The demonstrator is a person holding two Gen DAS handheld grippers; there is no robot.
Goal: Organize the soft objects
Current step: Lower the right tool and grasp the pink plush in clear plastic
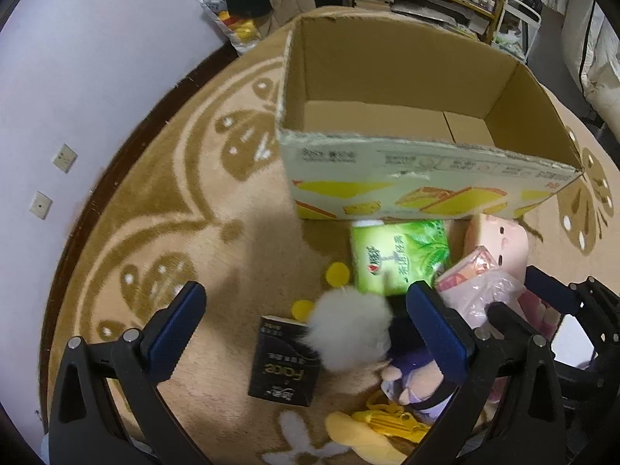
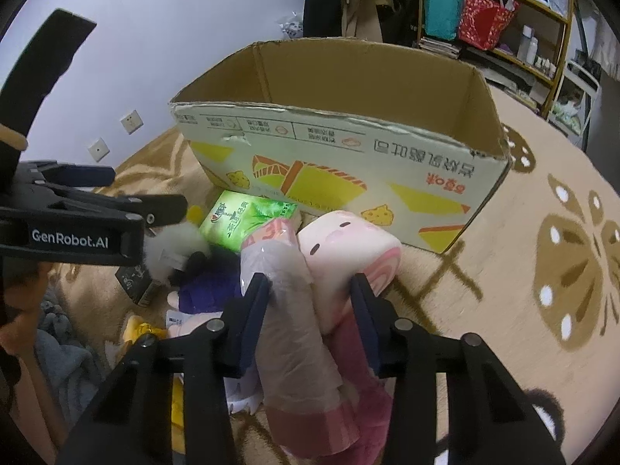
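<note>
**Carpet pile, box empty, right gripper closing on two soft items**

Patterned carpet point(image 2: 542, 178) floor, shelving behind. Box point(image 1: 387, 77) sits open and empty just past the pile.

My right gripper point(image 2: 310, 290) is partly open, jaws around the pink plush point(image 2: 348, 248) and the wrapped tissue pack point(image 2: 286, 298) together. Pads look to be touching both; can't confirm a firm pinch. Left gripper point(image 1: 306, 321) is wide open, holding nothing, hovering over the white pom point(image 1: 350, 329).

Handling, my read: plush is light and squashy, take it mid-body. The tissue pack's film looks slippery, so it may slide out of a shared grip. Black box point(image 1: 285, 362) looks stiff, probably not a soft item.

Count: one box, one pink plush, one wrapped pack, one green tissue pack point(image 1: 399, 255), one pom, one purple doll point(image 1: 410, 376), one yellow plush point(image 1: 364, 438), two yellow discs point(image 1: 337, 273).
</note>
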